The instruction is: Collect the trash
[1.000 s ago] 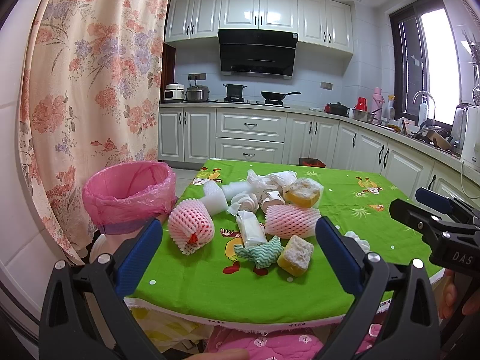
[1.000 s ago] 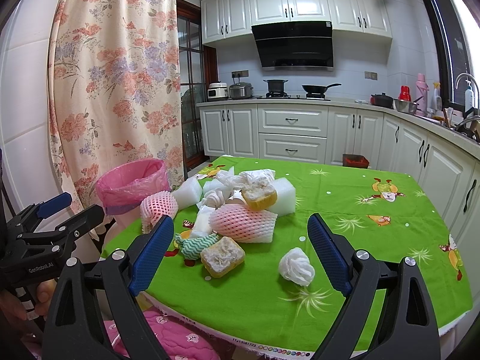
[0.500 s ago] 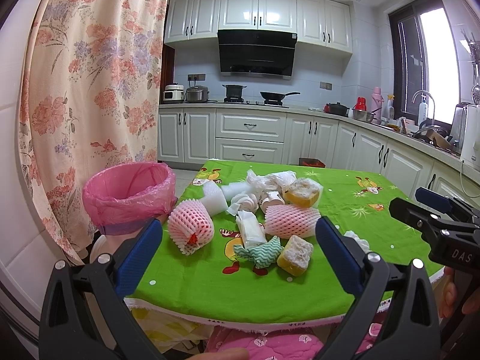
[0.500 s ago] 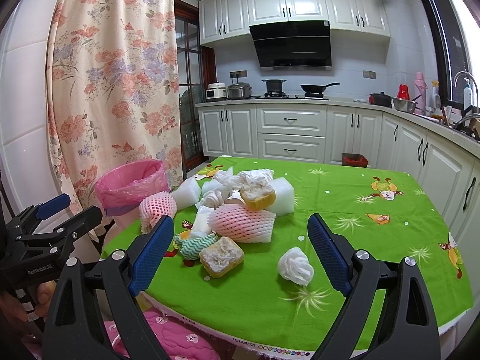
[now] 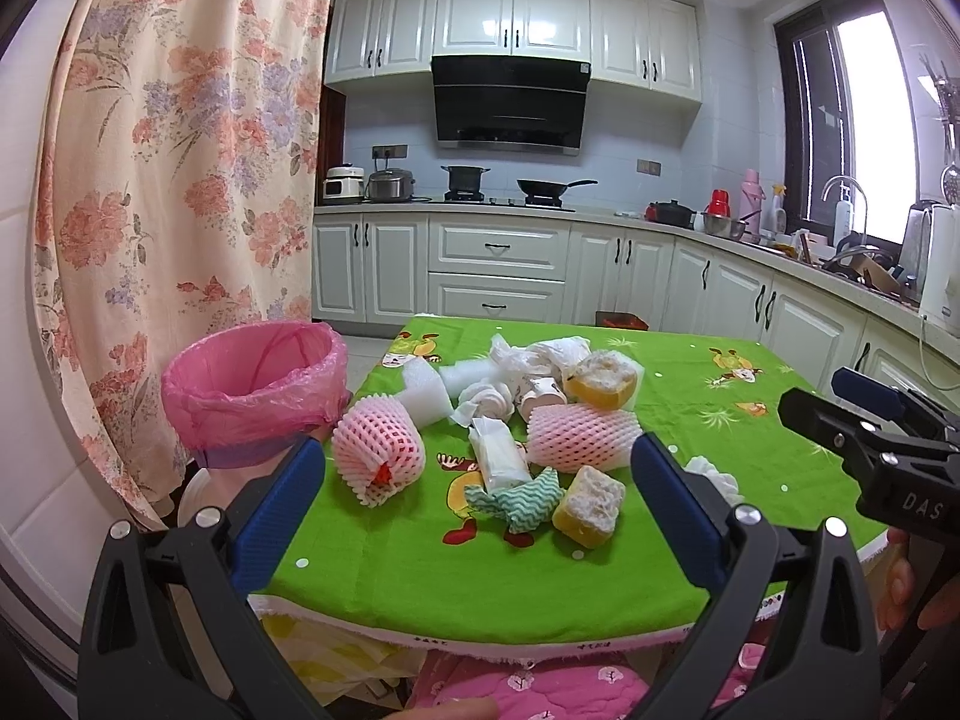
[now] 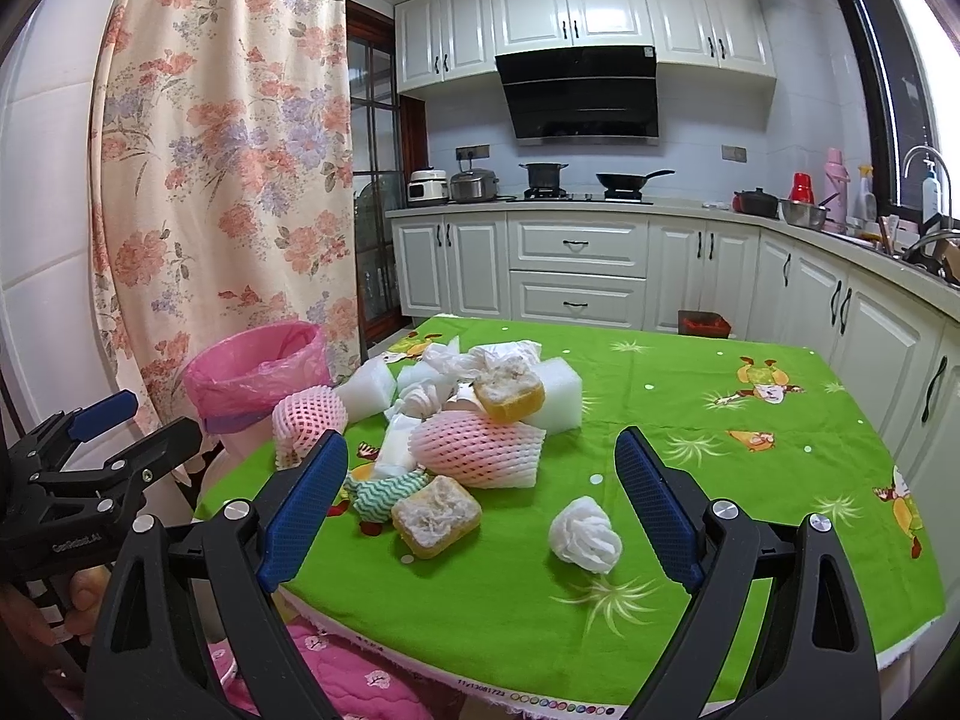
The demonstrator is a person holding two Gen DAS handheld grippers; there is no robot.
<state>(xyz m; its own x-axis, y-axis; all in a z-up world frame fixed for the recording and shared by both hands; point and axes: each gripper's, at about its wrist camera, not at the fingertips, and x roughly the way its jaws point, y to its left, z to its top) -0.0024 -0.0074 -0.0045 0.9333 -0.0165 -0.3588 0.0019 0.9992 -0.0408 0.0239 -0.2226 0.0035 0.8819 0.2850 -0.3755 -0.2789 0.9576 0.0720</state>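
Observation:
A pile of trash lies on the green tablecloth (image 5: 432, 564): two pink foam nets (image 5: 378, 456) (image 6: 477, 450), yellow sponges (image 5: 591, 507) (image 6: 437, 516), a teal zigzag cloth (image 5: 525, 498), white foam blocks (image 6: 558, 399) and crumpled tissues. One crumpled white tissue (image 6: 587, 534) lies apart, nearer the right gripper. A bin with a pink bag (image 5: 258, 387) (image 6: 258, 372) stands off the table's left side. My left gripper (image 5: 477, 510) is open, held before the table's near edge. The right gripper (image 6: 480, 507) is also open, nothing between its fingers.
A flowered curtain (image 5: 180, 180) hangs behind the bin at the left. White kitchen cabinets and a counter (image 6: 576, 276) with pots run along the back and right. A pink quilted cloth (image 5: 540, 684) lies below the table's near edge.

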